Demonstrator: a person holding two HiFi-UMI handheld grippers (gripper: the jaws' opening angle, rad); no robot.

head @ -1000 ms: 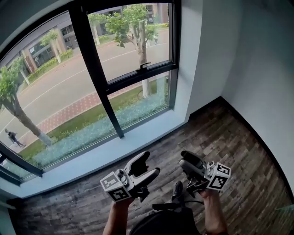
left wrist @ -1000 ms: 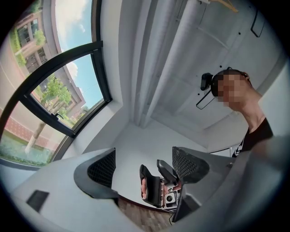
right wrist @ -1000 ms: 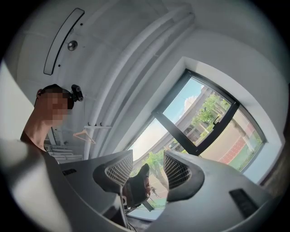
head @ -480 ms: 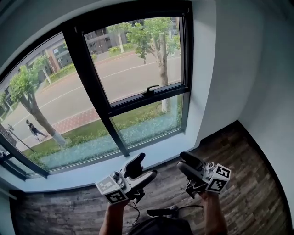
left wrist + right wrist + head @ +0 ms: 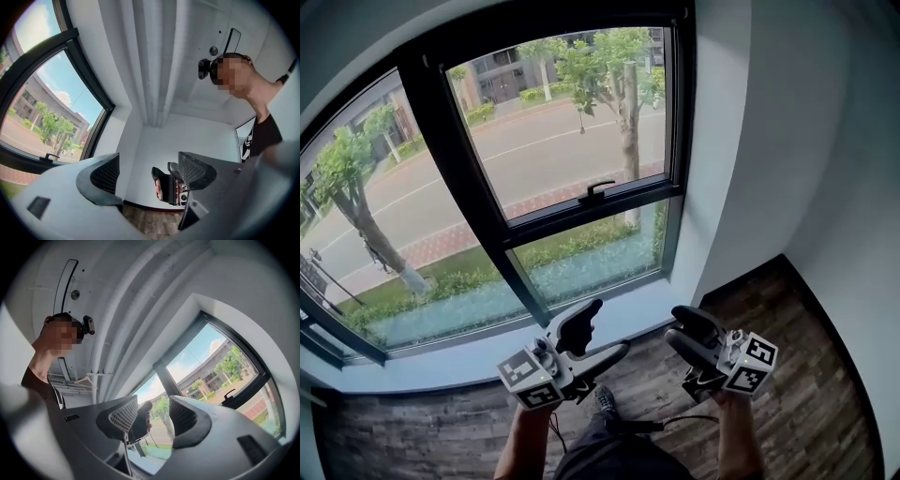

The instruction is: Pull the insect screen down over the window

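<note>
The black-framed window [image 5: 534,169] fills the upper part of the head view, and its black handle [image 5: 596,190] sits on the crossbar of the right pane. No insect screen shows over the glass. Both grippers are held low in front of the sill, apart from the window. My left gripper [image 5: 605,328] stands open with nothing between its jaws. My right gripper [image 5: 678,326] is open and empty too. The left gripper [image 5: 149,166] looks past its jaws at the right gripper [image 5: 171,185] and a white corner. The right gripper [image 5: 153,411] faces the window [image 5: 220,366].
A white sill [image 5: 478,342] runs under the window above a dark wood floor [image 5: 825,403]. A white wall [image 5: 787,141] closes the right side. A black cable [image 5: 675,422] and a shoe [image 5: 605,398] lie near the person's feet. White pipes [image 5: 154,56] run along the ceiling.
The person has stepped along the window, carrying both grippers with them and slightly higher. The right pane and its handle now sit lower in view. Both pairs of jaws stay equally wide.
</note>
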